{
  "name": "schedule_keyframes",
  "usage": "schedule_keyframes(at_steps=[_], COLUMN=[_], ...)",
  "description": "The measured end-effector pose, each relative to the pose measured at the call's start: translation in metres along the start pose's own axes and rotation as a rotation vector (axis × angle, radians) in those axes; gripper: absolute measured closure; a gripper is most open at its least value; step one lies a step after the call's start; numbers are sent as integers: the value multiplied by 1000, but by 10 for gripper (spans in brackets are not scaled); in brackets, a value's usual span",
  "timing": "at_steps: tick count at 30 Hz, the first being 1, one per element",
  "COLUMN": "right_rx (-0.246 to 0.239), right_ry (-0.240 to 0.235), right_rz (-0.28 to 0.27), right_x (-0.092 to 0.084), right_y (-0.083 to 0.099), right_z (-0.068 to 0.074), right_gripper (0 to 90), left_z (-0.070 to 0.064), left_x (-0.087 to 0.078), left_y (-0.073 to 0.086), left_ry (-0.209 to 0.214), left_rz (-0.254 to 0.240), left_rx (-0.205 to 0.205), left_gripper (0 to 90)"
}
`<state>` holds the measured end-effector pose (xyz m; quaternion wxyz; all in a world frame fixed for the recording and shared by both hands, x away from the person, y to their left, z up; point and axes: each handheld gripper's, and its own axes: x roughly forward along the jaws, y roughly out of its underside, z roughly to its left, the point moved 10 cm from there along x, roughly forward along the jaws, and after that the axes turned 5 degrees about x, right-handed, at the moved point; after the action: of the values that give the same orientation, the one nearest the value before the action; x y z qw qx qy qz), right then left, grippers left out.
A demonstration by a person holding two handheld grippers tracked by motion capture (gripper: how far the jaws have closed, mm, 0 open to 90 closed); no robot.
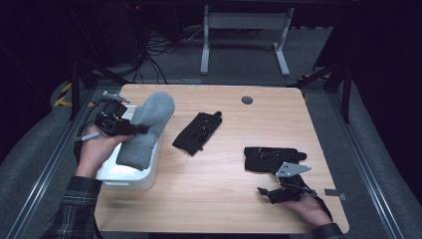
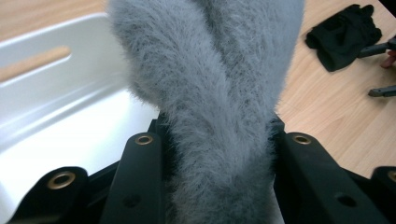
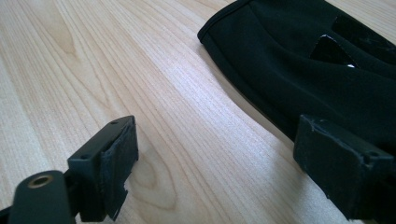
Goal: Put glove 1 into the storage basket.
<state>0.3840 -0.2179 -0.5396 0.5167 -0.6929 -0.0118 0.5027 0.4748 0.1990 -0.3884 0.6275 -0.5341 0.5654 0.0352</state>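
Tongs at work over a wooden table: left gripper clamps a fluffy grey glove above a white bin, right gripper rests spread wide and empty.

From the table down to the smallest piece: the grey glove hangs partly inside the bin at the table's left edge, its upper end rising beyond the jaws, which pinch it at a narrow waist. That grip looks thin on slippery pile, so the glove could slide free and drape over the bin's rim instead of dropping in, or drag the light bin along if it snags. One black glove lies mid-table; another black glove lies just beside the right gripper, whose near jaw risks pushing it across the wood rather than straddling it.
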Motion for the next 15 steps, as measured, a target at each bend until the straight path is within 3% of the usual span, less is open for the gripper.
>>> schedule_keyframes(at_steps=[8,15], right_rx=[0,1], right_ry=[0,0], right_rz=[0,1], right_x=[0,0], right_y=[0,0], right_z=[0,0], right_gripper=[145,145], left_z=[27,47], left_x=[15,39], left_y=[27,52], left_ry=[-1,-9], left_rz=[32,102], left_rx=[-97,-158], left_gripper=[647,645])
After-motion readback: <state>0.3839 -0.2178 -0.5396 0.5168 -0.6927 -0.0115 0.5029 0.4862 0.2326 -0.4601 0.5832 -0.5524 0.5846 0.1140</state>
